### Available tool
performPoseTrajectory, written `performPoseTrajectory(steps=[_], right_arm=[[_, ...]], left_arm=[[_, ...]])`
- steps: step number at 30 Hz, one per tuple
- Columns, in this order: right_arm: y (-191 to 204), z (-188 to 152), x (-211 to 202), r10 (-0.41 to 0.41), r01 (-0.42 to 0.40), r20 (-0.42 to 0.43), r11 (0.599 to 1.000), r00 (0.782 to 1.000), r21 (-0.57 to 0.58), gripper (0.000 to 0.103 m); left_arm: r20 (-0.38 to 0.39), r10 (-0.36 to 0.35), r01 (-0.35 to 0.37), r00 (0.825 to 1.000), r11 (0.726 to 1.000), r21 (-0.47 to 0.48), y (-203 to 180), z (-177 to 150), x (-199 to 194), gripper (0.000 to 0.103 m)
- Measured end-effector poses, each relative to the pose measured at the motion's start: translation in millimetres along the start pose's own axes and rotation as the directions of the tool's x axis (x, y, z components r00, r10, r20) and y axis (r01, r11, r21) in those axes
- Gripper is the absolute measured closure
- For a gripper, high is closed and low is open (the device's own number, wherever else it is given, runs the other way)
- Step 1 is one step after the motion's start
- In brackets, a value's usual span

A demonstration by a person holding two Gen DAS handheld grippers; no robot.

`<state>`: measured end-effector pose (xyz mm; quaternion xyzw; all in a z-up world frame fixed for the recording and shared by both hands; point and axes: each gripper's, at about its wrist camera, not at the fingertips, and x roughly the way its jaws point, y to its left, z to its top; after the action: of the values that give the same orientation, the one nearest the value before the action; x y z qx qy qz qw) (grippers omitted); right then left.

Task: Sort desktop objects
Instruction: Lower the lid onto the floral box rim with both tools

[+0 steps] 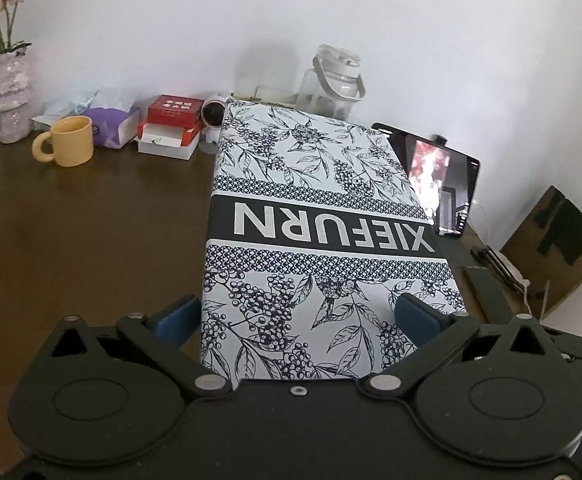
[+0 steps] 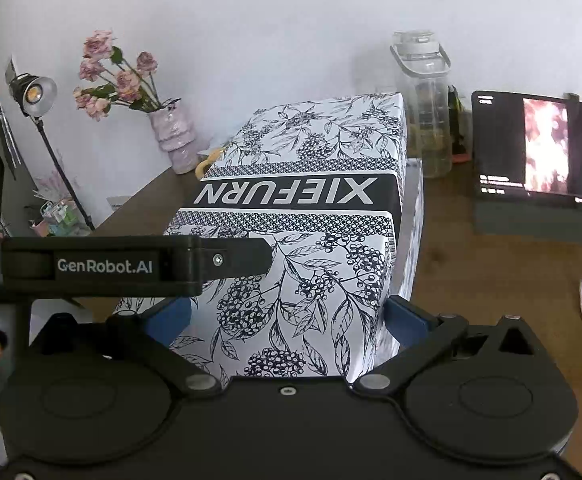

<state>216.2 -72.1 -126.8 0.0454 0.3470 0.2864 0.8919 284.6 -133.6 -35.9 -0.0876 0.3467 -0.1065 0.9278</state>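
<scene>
A large white box with black floral print and the word XIEFURN [image 1: 311, 216] lies on the brown desk [image 1: 91, 232]. My left gripper [image 1: 297, 316] is closed on its near end, one blue pad on each side. My right gripper [image 2: 287, 316] is closed on the same box [image 2: 311, 208] at its near end. The left gripper's body, marked GenRobot.AI [image 2: 107, 266], shows at the left of the right wrist view, reaching onto the box. The box appears tilted, its near end raised.
At the back of the desk stand a yellow mug [image 1: 69, 140], a purple tissue pack [image 1: 111, 124], red and white boxes [image 1: 171, 128], a vase of pink flowers [image 1: 11, 96], a clear water bottle [image 2: 427, 108] and a lit tablet [image 2: 539, 152]. A lamp on a stand [image 2: 35, 96] is at left.
</scene>
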Motion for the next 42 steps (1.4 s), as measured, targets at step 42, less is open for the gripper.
performPoseTrajectory(steps=[42], right_arm=[[-52.3, 60.8, 136.9, 0.018, 0.002, -0.152, 0.991, 0.988, 0.132, 0.000]], left_arm=[[-0.216, 0.049, -0.058, 0.975, 0.998, -0.036, 57.1, 51.4, 122.4, 0.000]])
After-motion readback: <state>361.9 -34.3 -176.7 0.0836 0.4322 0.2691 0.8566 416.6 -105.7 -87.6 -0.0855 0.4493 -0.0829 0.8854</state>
